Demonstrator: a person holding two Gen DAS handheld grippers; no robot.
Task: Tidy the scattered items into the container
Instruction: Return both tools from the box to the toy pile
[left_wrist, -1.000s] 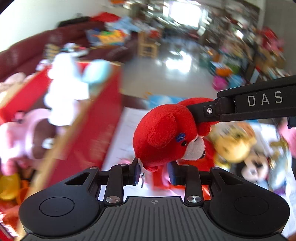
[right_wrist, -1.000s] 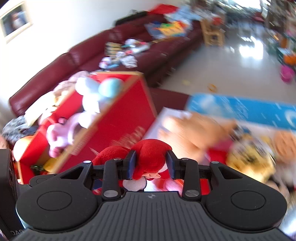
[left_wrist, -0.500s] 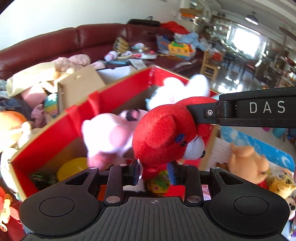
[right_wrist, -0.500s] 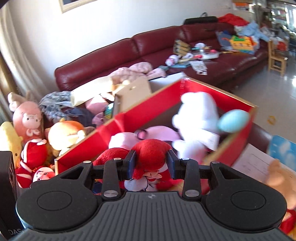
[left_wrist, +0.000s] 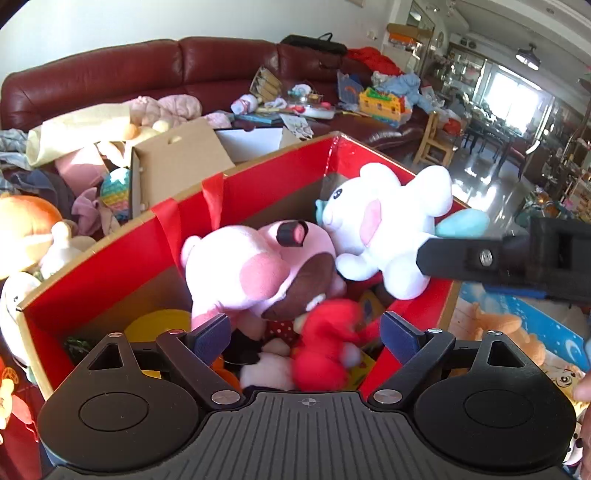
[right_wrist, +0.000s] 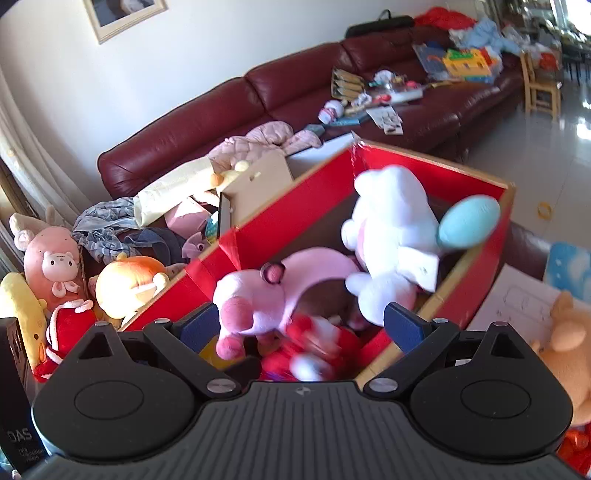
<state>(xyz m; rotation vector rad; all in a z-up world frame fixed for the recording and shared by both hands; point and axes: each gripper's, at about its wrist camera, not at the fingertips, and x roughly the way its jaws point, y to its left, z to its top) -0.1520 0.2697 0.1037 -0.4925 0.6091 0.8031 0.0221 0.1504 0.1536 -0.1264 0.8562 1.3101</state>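
Observation:
A red cardboard box (left_wrist: 122, 254) (right_wrist: 295, 206) holds several plush toys. A red plush bear (left_wrist: 328, 347) lies blurred inside it, just below my grippers; it also shows in the right wrist view (right_wrist: 317, 350). A pink plush (left_wrist: 251, 273) (right_wrist: 266, 291) and a white plush (left_wrist: 388, 221) (right_wrist: 391, 240) with a blue ear lie beside it. My left gripper (left_wrist: 304, 332) is open and empty above the box. My right gripper (right_wrist: 301, 325) is open and empty above the box; its finger (left_wrist: 480, 258) crosses the left wrist view.
A dark red sofa (right_wrist: 295, 92) with scattered clutter runs behind the box. More plush toys (right_wrist: 125, 284) are piled left of the box. An orange plush (left_wrist: 506, 332) (right_wrist: 569, 332) lies on a blue mat to the right. A brown carton (left_wrist: 177, 162) stands behind the box.
Both grippers carried the red bear over the box, then opened. The bear has dropped from the jaws into the box.

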